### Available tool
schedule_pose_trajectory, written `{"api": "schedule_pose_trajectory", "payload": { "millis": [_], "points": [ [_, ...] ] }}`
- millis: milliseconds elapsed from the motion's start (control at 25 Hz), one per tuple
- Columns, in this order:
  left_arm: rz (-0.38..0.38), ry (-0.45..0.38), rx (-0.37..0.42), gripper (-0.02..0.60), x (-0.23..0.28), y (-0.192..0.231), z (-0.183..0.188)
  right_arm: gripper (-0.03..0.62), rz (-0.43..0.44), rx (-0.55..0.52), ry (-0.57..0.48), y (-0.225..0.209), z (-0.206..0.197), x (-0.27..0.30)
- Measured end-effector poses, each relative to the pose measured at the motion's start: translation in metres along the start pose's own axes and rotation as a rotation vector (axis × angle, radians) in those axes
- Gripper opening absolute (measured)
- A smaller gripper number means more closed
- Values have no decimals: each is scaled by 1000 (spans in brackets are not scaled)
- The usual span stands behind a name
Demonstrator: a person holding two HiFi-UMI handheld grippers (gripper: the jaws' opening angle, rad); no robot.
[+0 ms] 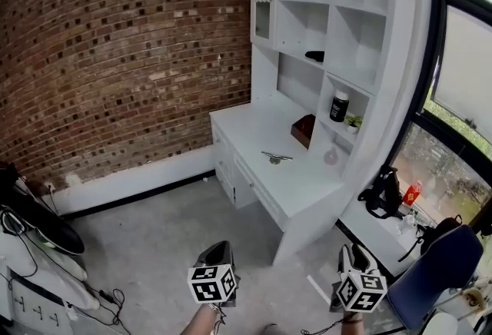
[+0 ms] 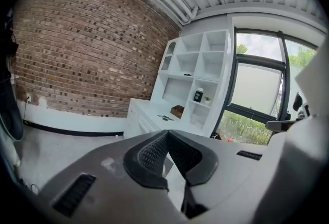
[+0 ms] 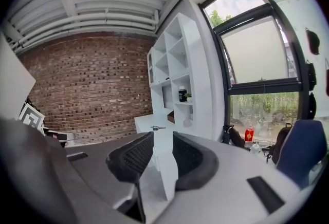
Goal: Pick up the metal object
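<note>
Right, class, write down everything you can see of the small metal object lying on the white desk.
The metal object is small and grey with a dull shine. It looks like a thin straight bar with a rounder lump at its middle, but it is too small to make out finer parts. It lies flat near the middle of the white desk, a little apart from a brown box by the shelves. Only the desk top touches it, and nothing holds it.

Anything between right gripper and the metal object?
Nothing in the way: head view shows only floor and desk top between right gripper and metal object.
</note>
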State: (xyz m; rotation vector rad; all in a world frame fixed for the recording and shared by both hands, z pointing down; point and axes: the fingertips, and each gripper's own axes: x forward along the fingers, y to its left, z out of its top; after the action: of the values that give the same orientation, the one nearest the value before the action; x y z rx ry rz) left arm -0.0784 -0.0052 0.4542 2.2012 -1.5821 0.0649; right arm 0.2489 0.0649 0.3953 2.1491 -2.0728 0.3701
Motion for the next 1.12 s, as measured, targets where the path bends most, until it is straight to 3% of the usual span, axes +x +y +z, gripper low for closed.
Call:
{"api": "schedule_pose_trajectory", "payload": {
  "millis": [440, 1120],
  "points": [
    [62, 16, 31, 5, 73, 12, 16, 118, 34, 55, 19, -24, 1, 96],
    [115, -34, 21, 5, 254, -24, 89, 118, 134, 9, 5, -80, 87, 282]
  ]
}}
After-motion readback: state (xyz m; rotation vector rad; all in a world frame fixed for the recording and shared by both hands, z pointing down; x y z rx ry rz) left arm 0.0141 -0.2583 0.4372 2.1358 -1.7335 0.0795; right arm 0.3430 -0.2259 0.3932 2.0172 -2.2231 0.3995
